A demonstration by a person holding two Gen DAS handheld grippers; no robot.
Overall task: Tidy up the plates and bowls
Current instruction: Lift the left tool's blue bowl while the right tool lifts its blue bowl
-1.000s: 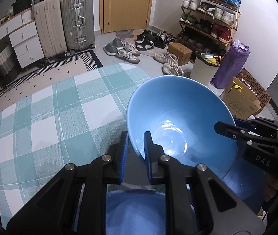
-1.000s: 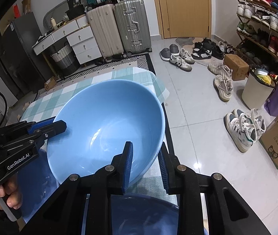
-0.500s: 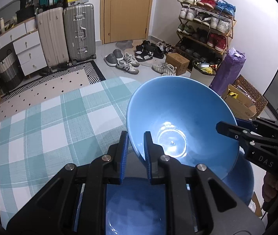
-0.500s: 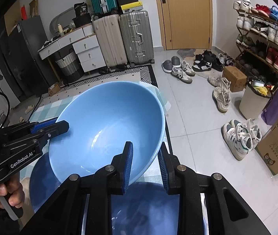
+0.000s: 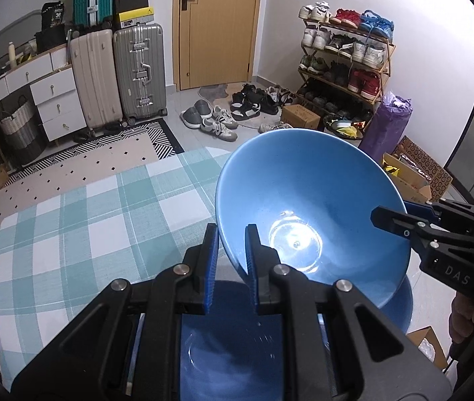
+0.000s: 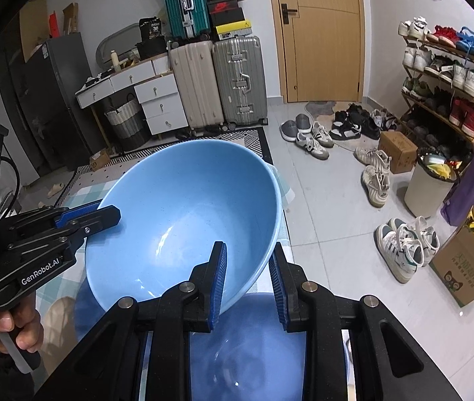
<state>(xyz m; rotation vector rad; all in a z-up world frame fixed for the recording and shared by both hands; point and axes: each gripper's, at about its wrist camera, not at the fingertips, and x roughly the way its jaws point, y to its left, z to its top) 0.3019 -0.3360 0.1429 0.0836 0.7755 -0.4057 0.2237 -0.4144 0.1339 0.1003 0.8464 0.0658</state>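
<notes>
Both grippers, your left gripper (image 5: 230,254) and right gripper (image 6: 248,279), are clamped on opposite rims of the blue bowl (image 5: 310,214), tilted in the air above a second blue dish (image 6: 257,351) on the checked tablecloth (image 5: 69,227). I judge the stacking unfinished; other dishes aren't visible.

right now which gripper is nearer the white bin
Right. The right gripper holds the blue bowl at the rim facing the white bin; the left gripper grips the opposite rim.
</notes>
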